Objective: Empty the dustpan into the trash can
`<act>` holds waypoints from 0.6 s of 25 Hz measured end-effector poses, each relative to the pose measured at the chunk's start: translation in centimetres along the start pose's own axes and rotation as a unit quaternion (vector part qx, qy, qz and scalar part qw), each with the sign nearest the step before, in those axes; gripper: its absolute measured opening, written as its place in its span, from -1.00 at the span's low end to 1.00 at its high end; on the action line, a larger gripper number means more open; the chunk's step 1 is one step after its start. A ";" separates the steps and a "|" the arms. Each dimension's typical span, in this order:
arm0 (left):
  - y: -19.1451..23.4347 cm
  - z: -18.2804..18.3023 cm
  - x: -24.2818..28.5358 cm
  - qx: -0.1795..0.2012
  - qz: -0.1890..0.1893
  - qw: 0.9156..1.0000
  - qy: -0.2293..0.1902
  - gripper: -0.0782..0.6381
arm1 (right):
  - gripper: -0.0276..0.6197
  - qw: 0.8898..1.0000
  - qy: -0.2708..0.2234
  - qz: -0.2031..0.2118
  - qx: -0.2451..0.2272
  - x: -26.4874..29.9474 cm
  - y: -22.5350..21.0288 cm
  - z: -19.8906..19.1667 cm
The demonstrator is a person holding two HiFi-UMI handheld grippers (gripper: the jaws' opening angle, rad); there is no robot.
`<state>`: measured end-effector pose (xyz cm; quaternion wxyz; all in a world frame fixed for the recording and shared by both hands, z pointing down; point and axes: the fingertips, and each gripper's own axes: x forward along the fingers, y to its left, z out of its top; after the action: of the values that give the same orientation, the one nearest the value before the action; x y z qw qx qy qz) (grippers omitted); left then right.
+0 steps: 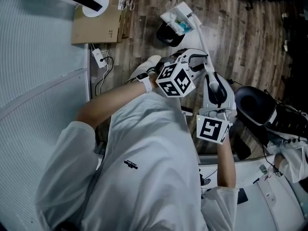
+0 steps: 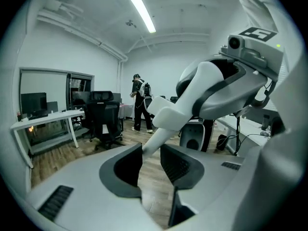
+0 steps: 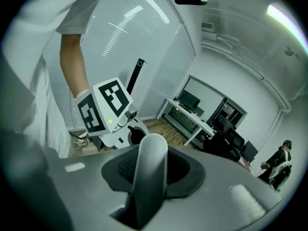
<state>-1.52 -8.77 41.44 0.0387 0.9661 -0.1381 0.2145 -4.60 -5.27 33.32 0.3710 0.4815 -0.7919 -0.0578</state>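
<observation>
While on handle [image 3: 152, 150], right claw [image 3: 152, 170] tilted

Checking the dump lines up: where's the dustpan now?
Head view, top centre: the dustpan is by the black trash can, at the far end of its white handle.

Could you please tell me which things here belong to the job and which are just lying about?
Job: dustpan, its long handle in the right tongs, black trash can.
Lying about: cardboard box, white plug with cable, black office chair.
</observation>
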 end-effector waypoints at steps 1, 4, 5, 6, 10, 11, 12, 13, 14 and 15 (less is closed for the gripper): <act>-0.1 -0.3 -0.2 -0.002 0.004 1.000 0.002 -0.44 | -0.56 1.000 -0.005 0.002 -0.004 0.0 0.4 -0.1; -0.4 -1.0 -0.5 -0.003 0.014 1.000 0.005 -0.44 | -0.56 1.000 -0.013 0.012 -0.023 -0.1 1.5 -0.4; -0.5 -1.2 -0.6 -0.004 0.017 1.000 0.004 -0.44 | -0.56 0.999 -0.014 0.015 -0.029 -0.2 1.7 -0.5; -0.5 -1.3 -0.7 -0.007 0.021 1.000 0.003 -0.44 | -0.56 0.999 -0.015 0.018 -0.034 -0.2 1.9 -0.5; -0.5 -1.7 -1.1 -0.019 0.033 0.999 0.003 -0.44 | -0.56 0.998 -0.020 0.025 -0.046 -0.1 2.4 -0.4; -0.5 -1.8 -1.2 -0.020 0.035 0.999 0.003 -0.44 | -0.56 0.998 -0.020 0.026 -0.047 -0.1 2.4 -0.4; -0.5 -1.8 -1.3 -0.021 0.037 0.999 0.003 -0.44 | -0.56 0.998 -0.021 0.027 -0.047 -0.2 2.5 -0.3; -0.5 -1.8 -1.4 -0.022 0.038 0.999 0.003 -0.44 | -0.56 0.998 -0.022 0.029 -0.047 -0.2 2.5 -0.2; -0.5 -1.9 -1.5 -0.022 0.040 0.999 0.004 -0.44 | -0.56 0.998 -0.022 0.030 -0.046 -0.1 2.6 -0.2; -0.4 -2.0 -1.6 -0.024 0.042 0.999 0.004 -0.44 | -0.56 0.998 -0.022 0.032 -0.043 -0.1 2.7 -0.1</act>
<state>-3.58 -7.69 42.53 0.0532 0.9576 -0.1832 0.2161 -6.40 -3.76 34.56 0.3752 0.4380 -0.8119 -0.0908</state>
